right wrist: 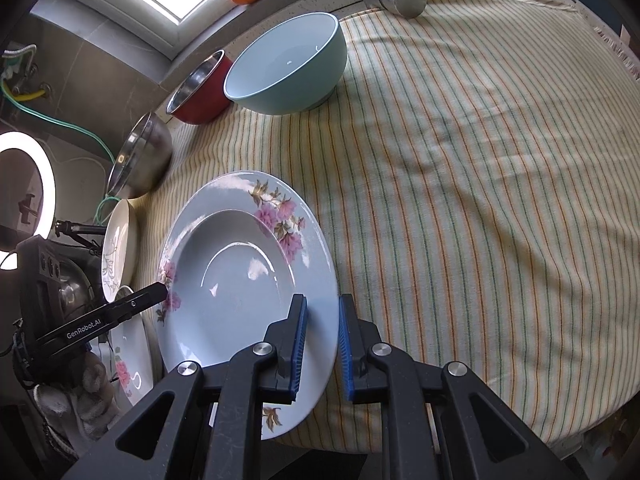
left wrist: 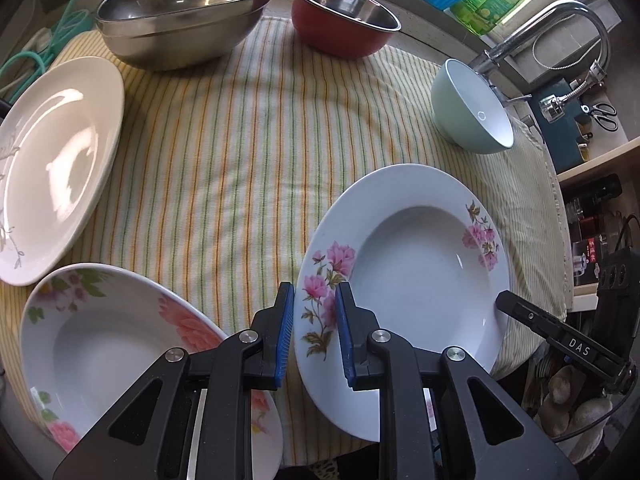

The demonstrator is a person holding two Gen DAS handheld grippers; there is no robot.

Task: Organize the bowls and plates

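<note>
The left claw (left wrist: pixel 315 304) and the right claw (right wrist: pixel 322 316) both grip the rim of the same pink-flowered plate (left wrist: pixel 416 264), one on each side, with the jaws only narrowly apart and the blue pads against the rim. This plate is near the front edge of the counter, above the striped cloth (left wrist: pixel 240 160). At the back edge stand a steel bowl (left wrist: pixel 180 16), a red bowl (left wrist: pixel 340 20) and a pale green bowl (left wrist: pixel 472 108), and two more plates lie at the left side.
</note>
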